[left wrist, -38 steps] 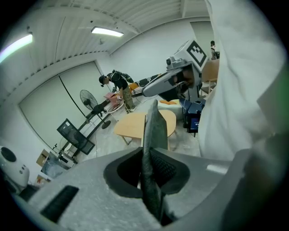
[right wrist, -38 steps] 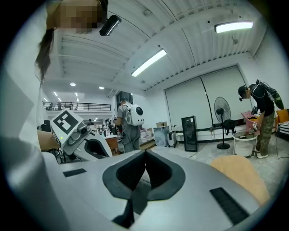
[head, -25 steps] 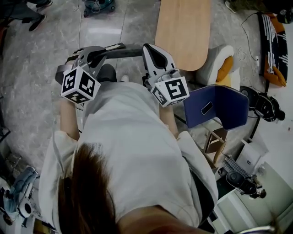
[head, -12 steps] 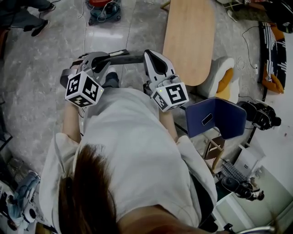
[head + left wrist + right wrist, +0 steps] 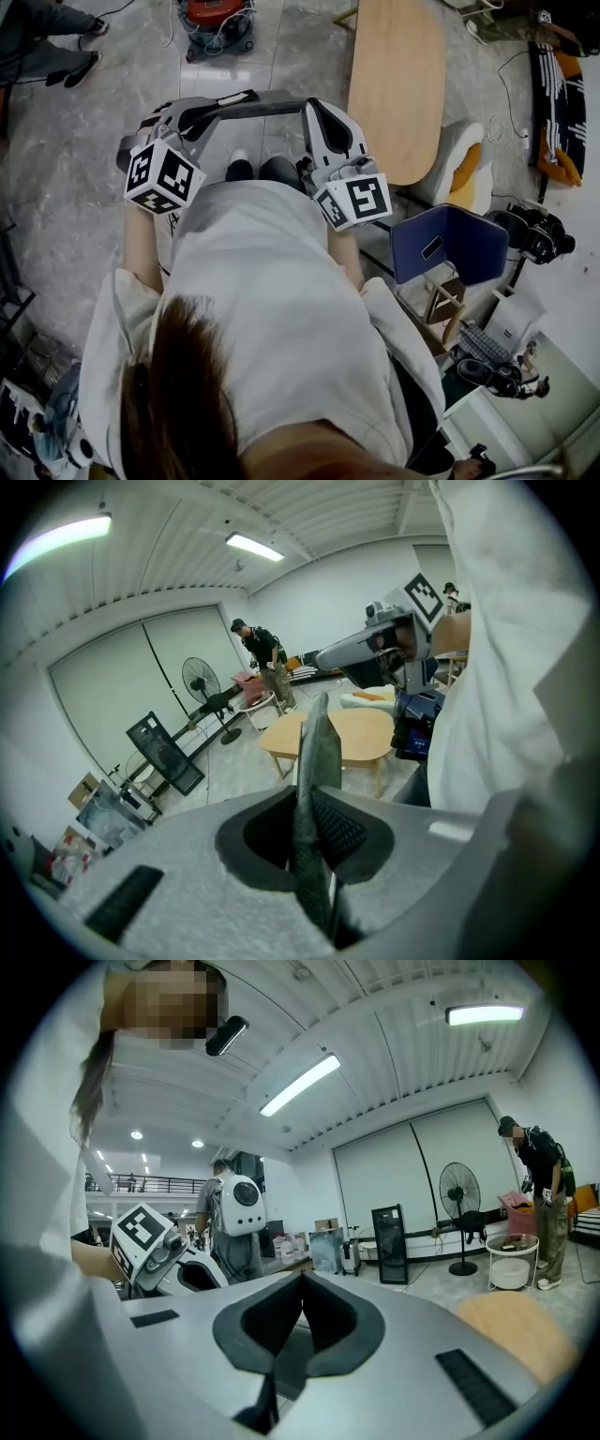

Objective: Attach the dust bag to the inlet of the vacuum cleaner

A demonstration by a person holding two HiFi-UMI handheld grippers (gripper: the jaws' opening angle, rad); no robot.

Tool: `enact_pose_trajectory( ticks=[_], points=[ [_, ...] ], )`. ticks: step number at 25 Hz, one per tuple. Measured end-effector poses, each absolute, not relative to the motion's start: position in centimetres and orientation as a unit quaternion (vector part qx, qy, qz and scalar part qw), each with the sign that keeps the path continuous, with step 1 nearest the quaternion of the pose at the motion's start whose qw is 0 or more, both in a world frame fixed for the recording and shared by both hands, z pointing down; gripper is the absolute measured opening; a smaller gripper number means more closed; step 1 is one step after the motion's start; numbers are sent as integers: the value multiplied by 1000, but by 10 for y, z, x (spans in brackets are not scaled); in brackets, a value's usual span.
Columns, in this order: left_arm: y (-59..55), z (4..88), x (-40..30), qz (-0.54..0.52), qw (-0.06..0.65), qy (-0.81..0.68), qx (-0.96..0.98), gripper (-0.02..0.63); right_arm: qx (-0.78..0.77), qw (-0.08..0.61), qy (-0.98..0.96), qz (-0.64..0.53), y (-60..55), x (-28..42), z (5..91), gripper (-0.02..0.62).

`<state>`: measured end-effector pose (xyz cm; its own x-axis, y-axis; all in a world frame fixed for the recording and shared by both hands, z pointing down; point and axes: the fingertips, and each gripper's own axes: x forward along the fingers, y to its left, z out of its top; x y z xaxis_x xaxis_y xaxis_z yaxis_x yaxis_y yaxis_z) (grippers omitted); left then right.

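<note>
The dust bag [image 5: 315, 747] is a flat dark grey sheet seen edge-on, standing up between the jaws of my left gripper [image 5: 314, 803], which is shut on it. In the head view the bag [image 5: 267, 106] shows as a dark strip running from my left gripper [image 5: 232, 99] across to the tip of my right gripper [image 5: 310, 106]. My right gripper [image 5: 300, 1286] is shut, its pads meeting in a line with nothing visible between them. A red vacuum cleaner [image 5: 217, 18] with hoses stands on the floor ahead, apart from both grippers.
A long wooden table [image 5: 396, 84] stands ahead to the right, with a white and orange seat [image 5: 457, 141] and a blue chair [image 5: 450, 242] beside it. A person's legs [image 5: 42, 23] show at the far left. A standing fan [image 5: 459, 1211] and other people stand farther off.
The person has walked forward with both grippers. The red vacuum cleaner has come into view at the top, and the table has shifted right. The left grip on the bag is unchanged.
</note>
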<state>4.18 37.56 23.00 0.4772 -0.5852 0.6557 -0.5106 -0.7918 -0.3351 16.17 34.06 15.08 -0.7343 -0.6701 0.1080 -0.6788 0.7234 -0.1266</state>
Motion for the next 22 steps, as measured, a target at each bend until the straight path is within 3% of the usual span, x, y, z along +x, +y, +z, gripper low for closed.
enact_pose_trajectory(
  ticks=[22],
  points=[
    [271,252,12,-422,-8,385,-821,40,257,63,-960,88,202,125,177,2]
  ],
)
